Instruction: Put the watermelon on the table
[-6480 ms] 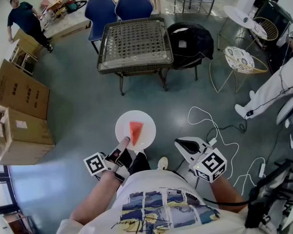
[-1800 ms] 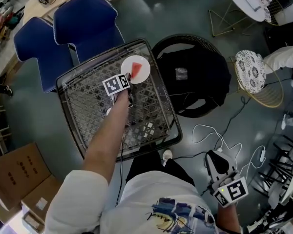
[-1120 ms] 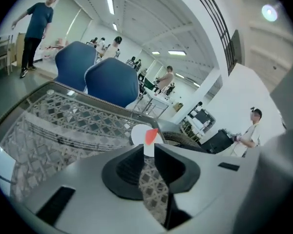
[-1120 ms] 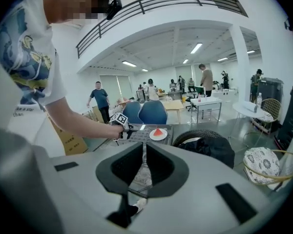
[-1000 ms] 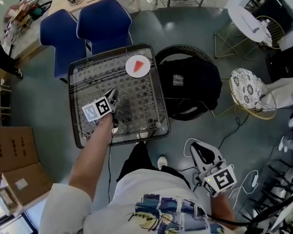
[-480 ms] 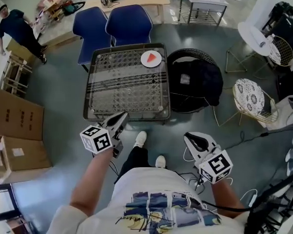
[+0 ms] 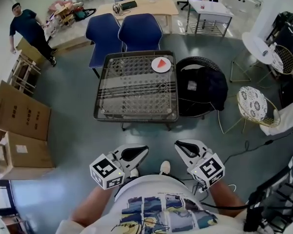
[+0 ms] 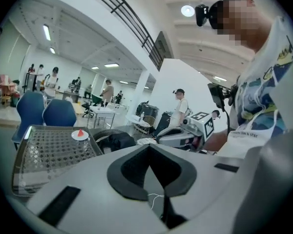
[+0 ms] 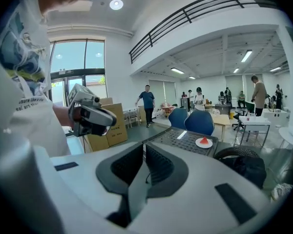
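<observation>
Because the watermelon (image 7: 162,63) rests on its plate (image 7: 155,68) at the far right corner of the tabletop (image 7: 132,89), placement reads as done; left gripper (image 7: 136,153) and right gripper (image 7: 183,147) hang near the torso (image 7: 161,204), jaws closed, nothing held, judged idle.

A red watermelon (image 7: 162,63) wedge lies on a white plate (image 7: 155,68), at the far right corner of the glass-topped wicker desk (image 7: 134,94).
</observation>
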A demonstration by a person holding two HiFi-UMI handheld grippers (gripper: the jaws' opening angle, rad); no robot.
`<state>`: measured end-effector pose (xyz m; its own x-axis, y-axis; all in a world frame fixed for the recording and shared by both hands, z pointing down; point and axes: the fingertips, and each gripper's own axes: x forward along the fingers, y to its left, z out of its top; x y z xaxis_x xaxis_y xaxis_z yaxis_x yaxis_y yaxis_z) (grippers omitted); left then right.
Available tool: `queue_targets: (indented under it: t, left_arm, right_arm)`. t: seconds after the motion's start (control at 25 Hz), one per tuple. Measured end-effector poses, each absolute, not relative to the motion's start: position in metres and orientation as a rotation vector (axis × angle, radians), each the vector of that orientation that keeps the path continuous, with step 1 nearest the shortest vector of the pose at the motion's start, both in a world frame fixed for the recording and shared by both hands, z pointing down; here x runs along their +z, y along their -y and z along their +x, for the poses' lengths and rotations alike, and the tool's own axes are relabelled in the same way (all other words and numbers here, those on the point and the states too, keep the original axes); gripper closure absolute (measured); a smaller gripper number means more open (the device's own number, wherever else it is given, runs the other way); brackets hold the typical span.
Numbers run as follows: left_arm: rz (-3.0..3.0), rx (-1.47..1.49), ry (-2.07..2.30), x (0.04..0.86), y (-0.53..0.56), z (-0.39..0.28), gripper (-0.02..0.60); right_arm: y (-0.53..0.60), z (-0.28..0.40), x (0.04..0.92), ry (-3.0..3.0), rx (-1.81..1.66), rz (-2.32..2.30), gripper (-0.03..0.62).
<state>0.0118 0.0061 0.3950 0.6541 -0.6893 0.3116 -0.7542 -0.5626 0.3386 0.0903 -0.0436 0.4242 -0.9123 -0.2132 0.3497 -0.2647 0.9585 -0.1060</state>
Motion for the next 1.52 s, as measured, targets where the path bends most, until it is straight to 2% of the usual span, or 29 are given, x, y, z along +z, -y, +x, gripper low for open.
queue_targets:
  t: [0.28, 0.56, 1.08, 1.52]
  left_arm:
    - [2.436, 0.025, 1.079, 0.359, -0.057, -0.022, 0.572]
    - [2.448, 0.048, 1.065, 0.36, -0.103, -0.072, 0.572]
    - [2.451, 0.053, 1.008, 0.377, -0.164, -0.145, 0.572]
    - [2.463, 0.039, 0.981, 0.381, -0.173, -0.155, 0.572]
  right_arm:
    - [-0.004, 0.024, 0.399, 2.817, 0.168, 0.305, 0.568]
    - [-0.064, -0.029, 0.392, 2.79, 0.074, 0.259, 0.568]
    - [-0.133, -0.091, 0.397, 2.769, 0.063, 0.357, 0.577]
    - [-0.15, -0.111, 0.398, 2.736, 0.012, 0.355, 0.583]
